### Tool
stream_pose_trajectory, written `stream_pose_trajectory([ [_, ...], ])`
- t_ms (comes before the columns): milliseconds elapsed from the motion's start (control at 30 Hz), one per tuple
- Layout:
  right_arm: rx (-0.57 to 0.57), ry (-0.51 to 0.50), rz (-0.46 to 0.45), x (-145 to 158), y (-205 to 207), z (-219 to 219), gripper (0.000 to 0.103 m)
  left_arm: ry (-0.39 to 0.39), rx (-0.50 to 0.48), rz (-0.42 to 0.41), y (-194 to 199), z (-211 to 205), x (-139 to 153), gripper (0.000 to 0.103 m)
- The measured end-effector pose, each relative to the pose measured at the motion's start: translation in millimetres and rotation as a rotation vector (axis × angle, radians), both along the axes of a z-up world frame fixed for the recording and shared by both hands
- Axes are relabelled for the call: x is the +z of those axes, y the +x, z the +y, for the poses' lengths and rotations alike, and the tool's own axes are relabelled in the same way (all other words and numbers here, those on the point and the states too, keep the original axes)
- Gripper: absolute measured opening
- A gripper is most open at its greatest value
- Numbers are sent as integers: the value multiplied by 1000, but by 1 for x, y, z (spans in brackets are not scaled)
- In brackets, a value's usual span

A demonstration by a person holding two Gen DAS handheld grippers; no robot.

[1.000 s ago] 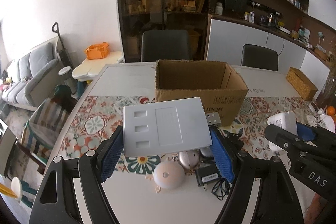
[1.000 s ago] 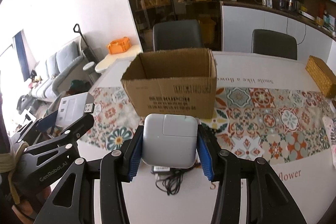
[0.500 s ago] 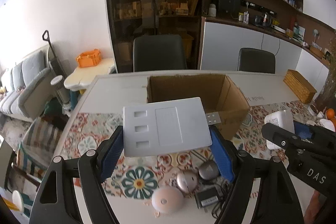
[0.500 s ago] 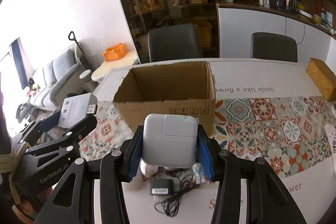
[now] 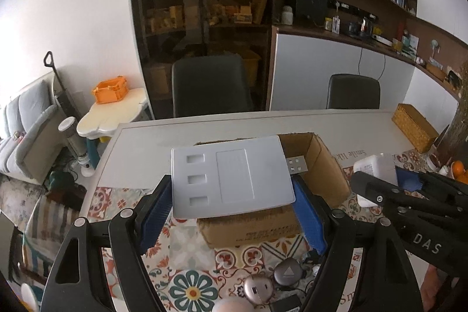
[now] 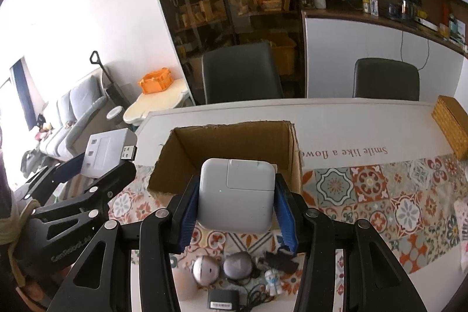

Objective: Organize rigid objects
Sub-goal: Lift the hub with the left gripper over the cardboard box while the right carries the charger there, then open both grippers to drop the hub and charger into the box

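My left gripper (image 5: 232, 209) is shut on a flat grey USB hub (image 5: 231, 177) with a USB plug at its right corner, held above the near rim of an open cardboard box (image 5: 324, 165). My right gripper (image 6: 235, 212) is shut on a white square power adapter (image 6: 237, 196), held over the near wall of the same box (image 6: 234, 142). The box looks empty inside. Each gripper shows in the other's view: the right one (image 5: 377, 180) and the left one (image 6: 102, 163).
Small gadgets lie on the patterned tablecloth (image 6: 365, 189) in front of the box: two round silver devices (image 6: 238, 268), a black adapter with cable (image 6: 222, 301), a small figurine (image 6: 273, 281). A wicker box (image 6: 452, 125) stands at the far right. Two chairs stand behind the table.
Both grippers have risen and moved forward with their objects, from in front of the box to above its near rim. The inside of the box has come into view.
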State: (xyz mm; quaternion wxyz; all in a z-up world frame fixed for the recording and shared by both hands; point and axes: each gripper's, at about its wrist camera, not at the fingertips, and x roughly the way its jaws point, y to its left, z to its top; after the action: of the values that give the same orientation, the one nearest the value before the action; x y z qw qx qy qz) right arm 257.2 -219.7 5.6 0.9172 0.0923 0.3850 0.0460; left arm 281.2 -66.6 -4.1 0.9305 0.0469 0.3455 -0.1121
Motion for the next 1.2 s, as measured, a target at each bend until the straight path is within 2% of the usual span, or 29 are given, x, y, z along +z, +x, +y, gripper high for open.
stream_pose_trajectory([
  [200, -8, 52, 75, -10, 31, -10, 48, 36, 5, 69, 33, -9, -7, 79],
  [367, -15, 30, 122, -18, 53, -12, 48, 62, -8, 173, 60, -18, -26, 79],
  [700, -7, -23, 185, -30, 78, -11, 48, 110, -20, 292, 89, -33, -57, 81],
  [800, -13, -18, 198, -33, 82, -14, 48, 126, 10, 284, 94, -31, -59, 91],
  [900, -18, -18, 206, -35, 85, -15, 48, 129, 45, 275, 93, -25, -58, 93],
  [1100, -6, -14, 214, -37, 91, -11, 48, 143, 135, 229, 87, -3, -50, 103],
  [1200, 8, -16, 224, -40, 96, -6, 48, 154, 181, 205, 84, 8, -44, 103],
])
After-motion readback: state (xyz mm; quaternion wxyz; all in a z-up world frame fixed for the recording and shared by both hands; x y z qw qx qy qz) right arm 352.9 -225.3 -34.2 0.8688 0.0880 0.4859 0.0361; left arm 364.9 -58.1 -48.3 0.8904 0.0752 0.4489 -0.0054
